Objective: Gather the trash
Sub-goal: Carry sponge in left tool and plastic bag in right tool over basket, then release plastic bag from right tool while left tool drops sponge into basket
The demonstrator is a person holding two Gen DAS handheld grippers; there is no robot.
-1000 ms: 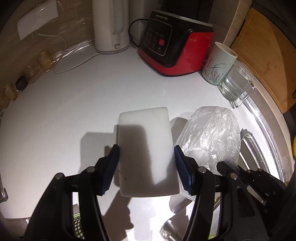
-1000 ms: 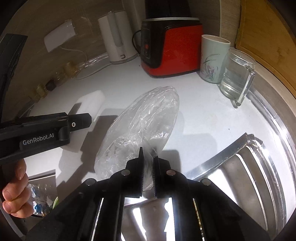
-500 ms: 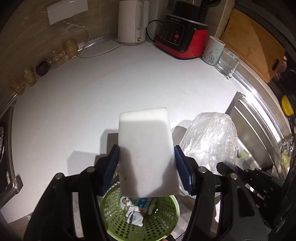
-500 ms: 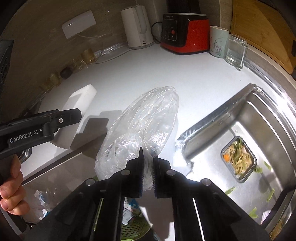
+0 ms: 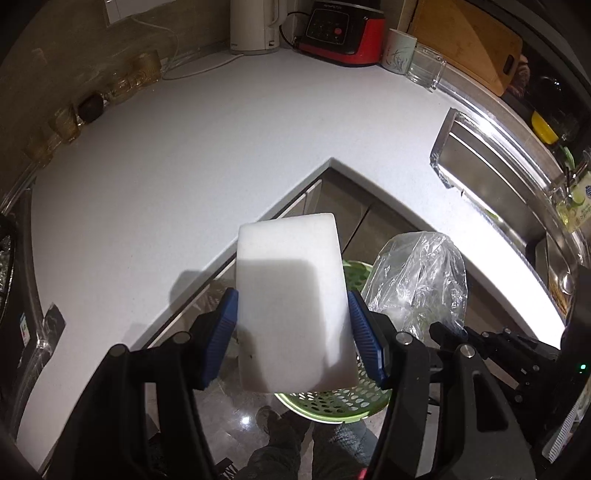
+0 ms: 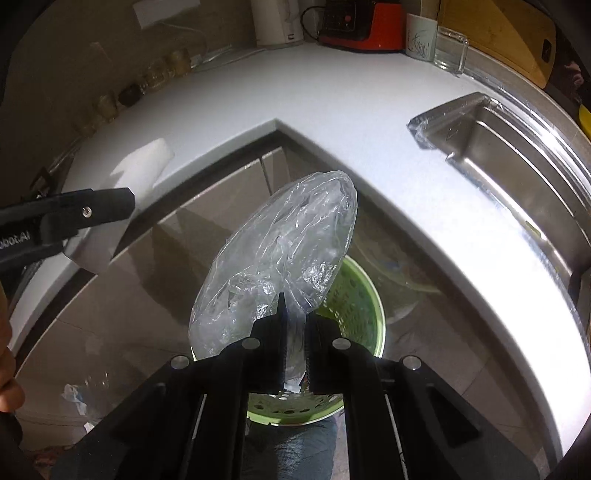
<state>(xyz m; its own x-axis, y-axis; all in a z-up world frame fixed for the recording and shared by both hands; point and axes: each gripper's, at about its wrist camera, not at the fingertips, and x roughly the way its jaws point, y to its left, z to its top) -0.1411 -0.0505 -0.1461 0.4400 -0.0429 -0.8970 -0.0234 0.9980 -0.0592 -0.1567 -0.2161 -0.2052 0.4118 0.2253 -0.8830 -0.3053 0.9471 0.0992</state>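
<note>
My left gripper (image 5: pixel 291 332) is shut on a white foam block (image 5: pixel 291 299) and holds it in the air above the green perforated trash basket (image 5: pixel 332 404) on the floor. My right gripper (image 6: pixel 294 332) is shut on a crumpled clear plastic bag (image 6: pixel 280 254), held over the same basket (image 6: pixel 360 306). The bag also shows in the left wrist view (image 5: pixel 421 280), to the right of the block. The block and the left gripper's arm show at the left of the right wrist view (image 6: pixel 136 173).
The white L-shaped countertop (image 5: pixel 184 155) wraps around the basket, with cabinet fronts (image 6: pixel 177 258) below. A steel sink (image 6: pixel 517 155) lies to the right. At the back stand a kettle (image 5: pixel 255 26), a red appliance (image 5: pixel 340 33), a mug (image 5: pixel 399 50) and a glass (image 5: pixel 424 68).
Both grippers have pulled back off the countertop with the block and the bag, and now hang over the green basket on the floor.
</note>
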